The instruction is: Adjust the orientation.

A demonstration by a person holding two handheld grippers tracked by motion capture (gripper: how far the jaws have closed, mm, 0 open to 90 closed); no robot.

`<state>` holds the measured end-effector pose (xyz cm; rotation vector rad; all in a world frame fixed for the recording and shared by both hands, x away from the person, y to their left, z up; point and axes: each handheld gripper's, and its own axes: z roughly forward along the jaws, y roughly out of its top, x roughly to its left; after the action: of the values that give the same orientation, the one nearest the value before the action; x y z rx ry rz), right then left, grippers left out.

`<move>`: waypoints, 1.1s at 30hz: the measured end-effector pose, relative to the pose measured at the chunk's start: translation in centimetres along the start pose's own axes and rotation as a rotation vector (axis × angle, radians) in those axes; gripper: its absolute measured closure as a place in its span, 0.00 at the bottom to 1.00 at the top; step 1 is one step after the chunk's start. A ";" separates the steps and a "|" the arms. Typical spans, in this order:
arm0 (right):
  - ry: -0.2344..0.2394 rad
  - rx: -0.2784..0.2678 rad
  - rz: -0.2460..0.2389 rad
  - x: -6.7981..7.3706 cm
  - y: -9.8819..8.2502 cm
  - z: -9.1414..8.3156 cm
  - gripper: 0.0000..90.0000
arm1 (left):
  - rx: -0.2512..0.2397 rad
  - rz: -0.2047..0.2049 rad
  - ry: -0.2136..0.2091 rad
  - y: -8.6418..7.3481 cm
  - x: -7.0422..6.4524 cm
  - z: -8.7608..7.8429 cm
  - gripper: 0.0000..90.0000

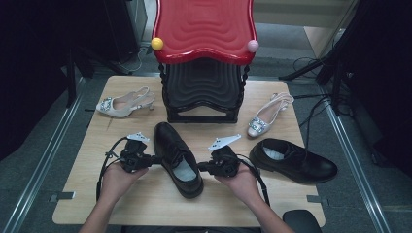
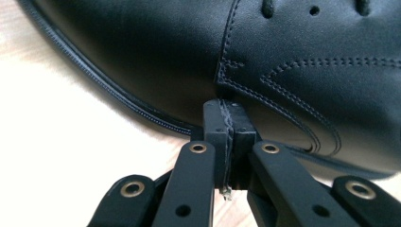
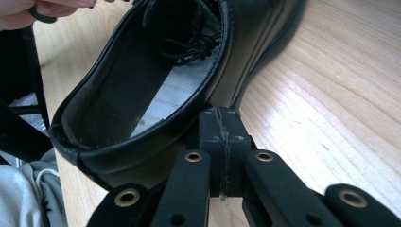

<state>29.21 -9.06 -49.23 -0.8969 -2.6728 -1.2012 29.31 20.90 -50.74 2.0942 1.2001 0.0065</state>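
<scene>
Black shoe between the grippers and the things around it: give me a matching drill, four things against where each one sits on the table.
Things:
1. black shoe between the grippers
2. second black shoe
3. pale heeled shoe lying on its side
4. stacked stools

Places:
A. far left of the table
B. near right of the table
C. far middle of the table
D. near middle, with closed fingers against each side

Pairs: 1-D, 2-B, 3-A, 4-C

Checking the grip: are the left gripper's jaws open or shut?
Shut: the left gripper has its jaws pressed flat together, tips against the black shoe, nothing between.
</scene>
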 end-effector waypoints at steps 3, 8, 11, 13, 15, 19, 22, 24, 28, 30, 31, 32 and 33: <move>-0.001 -0.001 0.001 0.3 -0.2 0.0 1.00 | -0.005 0.002 0.001 0.4 0.0 0.3 1.00; 0.000 -0.004 -0.006 0.6 -0.5 -0.2 1.00 | 0.001 0.015 -0.010 1.0 0.1 0.7 0.99; 0.002 -0.012 0.005 0.9 -0.8 -0.2 1.00 | 0.003 0.023 -0.009 1.4 0.1 1.0 0.99; 0.003 -0.013 0.007 1.0 -0.8 -0.1 1.00 | 0.006 0.028 -0.010 1.6 0.3 1.1 0.99; 0.002 -0.018 0.005 1.3 -0.8 0.1 1.00 | -0.001 0.018 -0.016 1.8 0.5 1.2 0.99; 0.018 -0.023 0.006 1.6 -0.8 0.4 1.00 | 0.003 0.012 -0.030 2.3 1.0 1.6 0.98; 0.012 -0.021 0.010 1.6 -0.8 0.6 1.00 | 0.010 0.026 -0.017 2.5 1.2 1.4 0.95; -0.003 -0.022 0.019 1.3 -0.7 0.5 0.96 | 0.009 0.034 -0.011 2.5 1.6 1.1 0.89; -0.048 -0.063 0.048 -0.1 -0.7 -0.9 0.77 | -0.032 0.031 0.016 2.5 2.4 0.2 0.68; -0.043 -0.060 0.062 -0.4 -0.8 -1.2 0.73 | -0.017 0.013 0.005 2.5 2.7 0.3 0.64; -0.041 -0.060 0.072 -0.8 -0.9 -1.5 0.72 | -0.008 0.018 0.020 2.4 2.7 0.4 0.62; -0.048 -0.068 0.078 -1.1 -1.0 -1.8 0.71 | -0.001 0.020 0.025 2.4 2.8 0.5 0.59; -0.049 -0.073 0.083 -1.3 -1.0 -2.2 0.70 | 0.003 0.016 0.017 2.4 2.8 0.5 0.57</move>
<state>29.41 -11.77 -48.79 -1.0502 -2.6152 -1.2823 32.88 21.92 -50.63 2.1103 1.1937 0.0296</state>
